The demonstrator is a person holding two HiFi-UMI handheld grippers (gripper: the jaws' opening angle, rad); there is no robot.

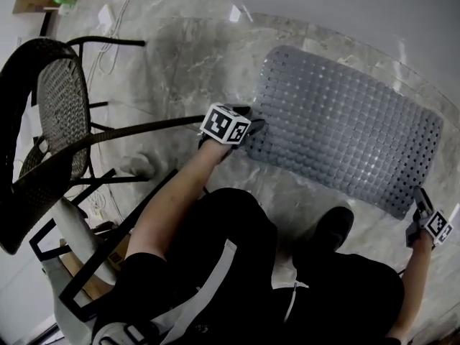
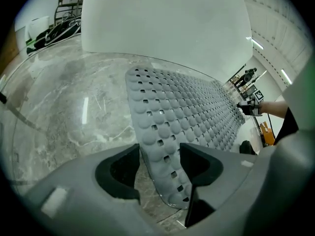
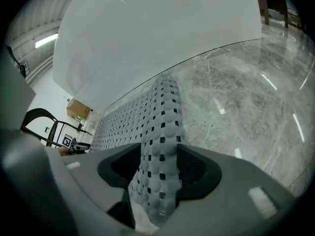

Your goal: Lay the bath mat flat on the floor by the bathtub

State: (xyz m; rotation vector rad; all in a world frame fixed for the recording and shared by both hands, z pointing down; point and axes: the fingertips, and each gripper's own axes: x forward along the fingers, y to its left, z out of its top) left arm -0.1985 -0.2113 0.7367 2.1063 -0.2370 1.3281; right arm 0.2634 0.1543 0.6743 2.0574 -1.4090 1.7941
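— Whereabouts of the grey mat (image 1: 345, 131)?
— Spread out on the marble floor (image 1: 180, 56), bumps up, just beside the white tub (image 2: 162, 18) on the far side.
— And the left tongs (image 2: 158, 154)?
— Down at the mat's left near corner, with jaws spread and the corner lying between them, not pinched.
— Right tongs (image 3: 160, 173)?
— Much the same at the right near corner: spread wide, astride the mat's edge, no squeeze to be seen.
— Anything else around?
— A dark wicker chair (image 1: 54, 113) well off to the left, and a black shoe (image 1: 332, 228) close to the mat's near edge, between the two corners.
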